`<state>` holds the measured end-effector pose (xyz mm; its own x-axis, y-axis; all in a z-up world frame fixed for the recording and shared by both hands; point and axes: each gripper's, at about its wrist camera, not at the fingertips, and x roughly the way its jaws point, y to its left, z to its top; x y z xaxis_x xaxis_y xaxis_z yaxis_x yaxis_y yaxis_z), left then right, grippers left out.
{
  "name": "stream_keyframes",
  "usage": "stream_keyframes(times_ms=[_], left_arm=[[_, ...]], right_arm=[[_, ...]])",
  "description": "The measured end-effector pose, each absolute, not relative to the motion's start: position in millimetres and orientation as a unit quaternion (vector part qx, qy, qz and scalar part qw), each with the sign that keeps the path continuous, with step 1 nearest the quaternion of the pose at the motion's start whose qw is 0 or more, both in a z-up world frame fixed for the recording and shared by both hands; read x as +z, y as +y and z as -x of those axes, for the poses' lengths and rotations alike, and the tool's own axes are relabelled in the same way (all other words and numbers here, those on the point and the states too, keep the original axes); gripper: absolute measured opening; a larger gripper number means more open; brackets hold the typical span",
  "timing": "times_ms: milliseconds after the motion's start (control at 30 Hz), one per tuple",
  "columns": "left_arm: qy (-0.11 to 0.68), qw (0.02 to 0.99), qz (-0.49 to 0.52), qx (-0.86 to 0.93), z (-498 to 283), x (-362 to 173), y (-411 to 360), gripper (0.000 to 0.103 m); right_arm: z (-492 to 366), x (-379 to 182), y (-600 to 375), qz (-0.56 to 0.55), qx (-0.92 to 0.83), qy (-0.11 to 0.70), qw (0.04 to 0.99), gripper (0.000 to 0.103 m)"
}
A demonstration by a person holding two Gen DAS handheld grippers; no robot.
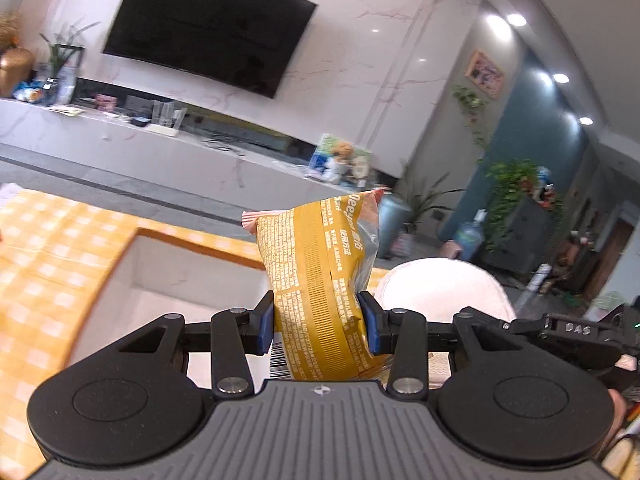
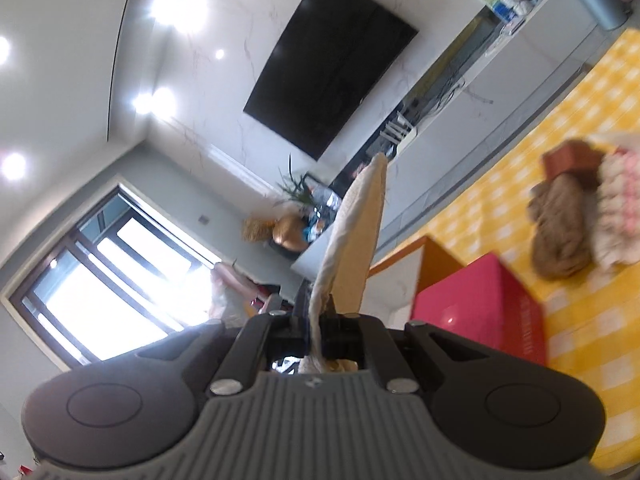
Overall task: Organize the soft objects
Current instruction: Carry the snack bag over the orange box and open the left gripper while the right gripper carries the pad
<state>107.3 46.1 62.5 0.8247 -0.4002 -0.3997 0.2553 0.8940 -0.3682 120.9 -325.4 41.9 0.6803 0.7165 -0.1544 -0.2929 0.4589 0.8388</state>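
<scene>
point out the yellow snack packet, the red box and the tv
yellow snack packet [image 1: 320, 280], left wrist view, printed back panel
red box [image 2: 476, 304], right wrist view, its broad red face
tv [image 1: 208, 24], left wrist view, screen centre

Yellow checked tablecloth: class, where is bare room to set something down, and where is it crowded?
Free: the cloth left of the white-lined box, and the strip between the red box and the far table edge. Crowded: the brown and pink soft pile beside the red box.
</scene>
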Motion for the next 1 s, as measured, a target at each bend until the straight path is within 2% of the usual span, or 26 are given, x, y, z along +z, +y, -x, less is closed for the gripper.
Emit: stream_keyframes(times_ms=[300,433,833,967,1000], left_arm=[[0.316,0.938,0.102,-0.102,-132.4,20.9,76.6,0.048],[0.320,0.946,0.036,-0.047,-136.3,11.5,77.0,0.048],[0.402,0.912,-0.068,-0.038,-161.0,-27.8,60.0,0.049],[0.422,0.902,-0.089,0.009,-164.1,-43.4,61.3,0.052],[0.416,0.904,-0.093,0.021,-161.7,-39.8,62.1,0.063]], right_arm=[[-147.8,29.7,-241.3,-0.385,0.315,0.310,0.810,0.003],[-150.2,18.2,-212.9,-0.366,0.333,0.328,0.805,0.003],[-154.3,-2.8,-179.1,-0.302,0.327,0.376,0.813,0.003],[-155.2,-6.5,-186.5,-0.307,0.316,0.384,0.811,0.003],[-155.0,-6.9,-188.3,-0.310,0.315,0.383,0.811,0.003]])
